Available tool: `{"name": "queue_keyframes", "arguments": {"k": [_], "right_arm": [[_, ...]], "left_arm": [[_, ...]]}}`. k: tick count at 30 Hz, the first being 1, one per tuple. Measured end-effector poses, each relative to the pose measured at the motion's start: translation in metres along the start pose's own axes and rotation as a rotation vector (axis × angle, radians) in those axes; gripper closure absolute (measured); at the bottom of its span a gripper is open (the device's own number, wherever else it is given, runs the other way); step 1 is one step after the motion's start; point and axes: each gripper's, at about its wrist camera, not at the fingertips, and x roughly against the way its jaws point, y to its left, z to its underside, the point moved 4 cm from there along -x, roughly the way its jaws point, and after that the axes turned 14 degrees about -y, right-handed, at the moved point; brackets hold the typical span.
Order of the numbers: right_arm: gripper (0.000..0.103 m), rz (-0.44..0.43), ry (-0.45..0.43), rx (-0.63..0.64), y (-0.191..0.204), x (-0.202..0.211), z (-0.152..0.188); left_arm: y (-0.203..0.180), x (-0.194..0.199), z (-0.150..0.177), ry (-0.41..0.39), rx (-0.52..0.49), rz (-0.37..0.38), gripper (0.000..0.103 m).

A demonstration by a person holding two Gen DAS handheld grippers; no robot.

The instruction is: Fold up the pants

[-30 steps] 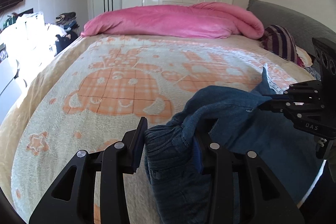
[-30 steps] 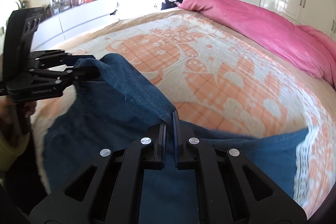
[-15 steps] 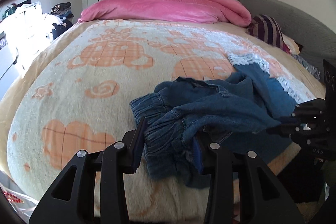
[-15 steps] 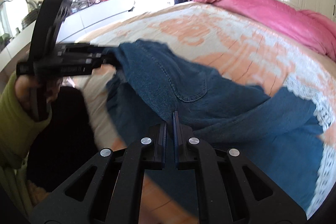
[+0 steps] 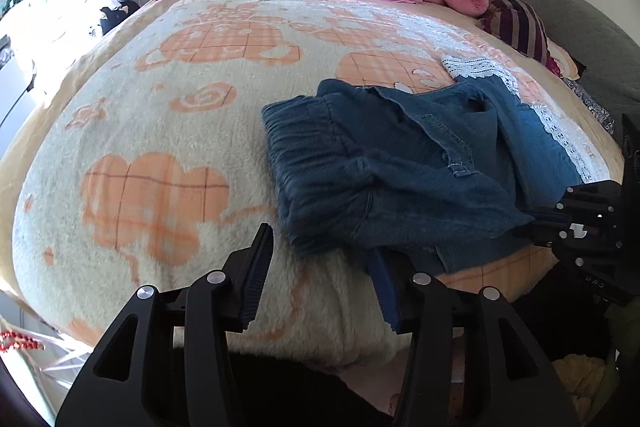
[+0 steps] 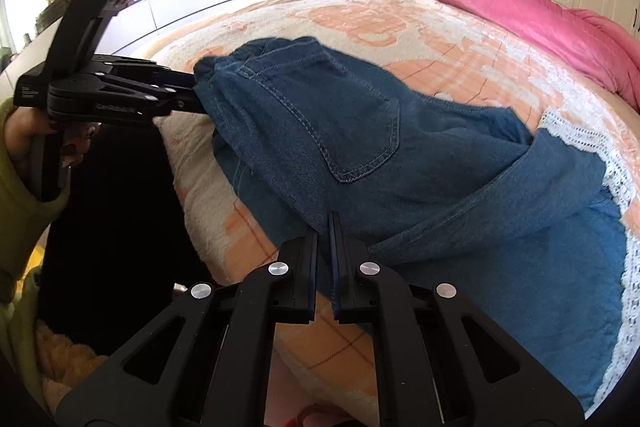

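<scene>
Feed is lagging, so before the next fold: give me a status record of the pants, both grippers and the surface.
pants: blue denim, bunched, near the bed's edge
left gripper: jaws opening, waistband at its tips, not pinched
right gripper: shut on a denim edge
surface: cream and orange blanket
fold: not neat yet

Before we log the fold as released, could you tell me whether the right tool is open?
No, the right tool is shut on a thin edge of the jeans, its fingers almost touching.
</scene>
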Motion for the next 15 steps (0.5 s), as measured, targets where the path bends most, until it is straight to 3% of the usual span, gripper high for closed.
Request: {"name": "queue_keyframes", "arguments": {"k": [5,9,13,15], "right_arm": [[0.101,-0.005,0.010,-0.022,0.000,-0.003,0.007],[0.100,-0.012,0.017,-0.026,0.003,-0.005,0.010],[0.099,-0.016,0.012,-0.036,0.004,-0.002,0.011],[0.098,-0.021,0.011,-0.049,0.003,0.001,0.012]], "left_arm": [[0.012,0.023,-0.004,-0.022,0.005,-0.073,0.057],[0.001,0.029,-0.025,-0.087,0.060,0.002,0.058],[-0.038,0.008,-0.037,-0.090,0.010,0.091,0.058],[-0.045,-0.007,-0.032,-0.059,-0.020,0.083,0.058]]}}
